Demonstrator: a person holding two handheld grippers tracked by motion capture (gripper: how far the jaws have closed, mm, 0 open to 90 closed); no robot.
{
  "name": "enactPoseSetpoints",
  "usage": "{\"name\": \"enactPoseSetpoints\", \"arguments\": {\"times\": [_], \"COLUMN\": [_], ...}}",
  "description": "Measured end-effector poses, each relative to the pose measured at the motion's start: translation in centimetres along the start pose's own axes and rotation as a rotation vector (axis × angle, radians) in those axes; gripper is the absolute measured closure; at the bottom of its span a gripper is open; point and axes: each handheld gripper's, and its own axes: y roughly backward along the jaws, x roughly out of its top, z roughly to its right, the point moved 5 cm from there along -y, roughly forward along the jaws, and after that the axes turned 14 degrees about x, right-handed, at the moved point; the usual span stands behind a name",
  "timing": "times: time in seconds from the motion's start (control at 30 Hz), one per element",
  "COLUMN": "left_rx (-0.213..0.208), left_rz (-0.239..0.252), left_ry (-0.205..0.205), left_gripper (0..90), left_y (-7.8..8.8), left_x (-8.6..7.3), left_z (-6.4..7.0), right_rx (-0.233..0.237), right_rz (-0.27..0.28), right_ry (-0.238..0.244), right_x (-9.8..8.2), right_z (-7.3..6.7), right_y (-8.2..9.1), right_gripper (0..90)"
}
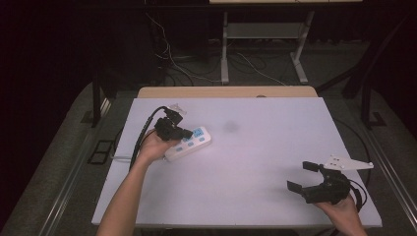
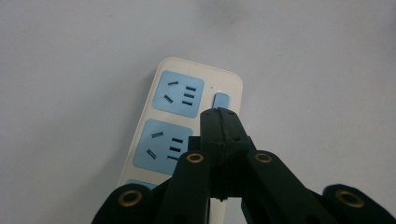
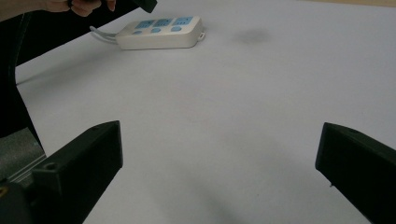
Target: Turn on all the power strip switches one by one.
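White power strip (image 1: 189, 143) on table (image 1: 255, 162)

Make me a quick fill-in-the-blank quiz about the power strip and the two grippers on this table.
1. The left gripper has its fingers ____ above the power strip.
2. The right gripper has its fingers ____.
3. The socket faces on the power strip are coloured ____.
4. The power strip lies on a ____ table.

Missing words: shut, open, blue, white

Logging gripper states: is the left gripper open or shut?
Shut. The left gripper's fingers meet, nothing between, tips at the power strip's blue switch.
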Motion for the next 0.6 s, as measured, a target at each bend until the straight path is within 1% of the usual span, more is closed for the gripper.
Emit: {"name": "enactPoseSetpoints", "arguments": {"times": [0.1, 0.2, 0.33, 0.43, 0.53, 0.6], "left_rx": [0.003, -0.003, -0.005, -0.008, -0.007, -0.006], "left_rz": [-0.006, -0.008, -0.017, -0.012, -0.015, -0.018], "left_ry": [-0.003, 0.000, -0.010, -0.004, -0.007, -0.002], "left_gripper": [89.8, 89.8, 89.8, 89.7, 89.7, 89.7], "left_y": [-0.3, -0.6, -1.0, -1.2, -1.3, -1.4], "left_x": [-0.2, -0.3, -0.6, -0.6, -0.8, -1.1], "left_z": [0.1, 0.3, 0.4, 0.5, 0.4, 0.3], "right_rx": [0.002, 0.004, 0.004, 0.002, 0.001, 0.002], "right_rz": [-0.001, -0.003, -0.003, -0.003, -0.002, -0.003], "right_ry": [0.000, 0.001, 0.001, 0.001, 0.001, 0.001], "right_x": [0.0, 0.0, 0.0, 0.0, 0.0, -0.1], "right_z": [0.0, 0.0, 0.0, 0.0, 0.0, 0.0], "right_y": [0.0, 0.0, 0.0, 0.0, 0.0, 0.0], "right_gripper": [0.7, 0.7, 0.7, 0.7, 0.7, 0.7]}}
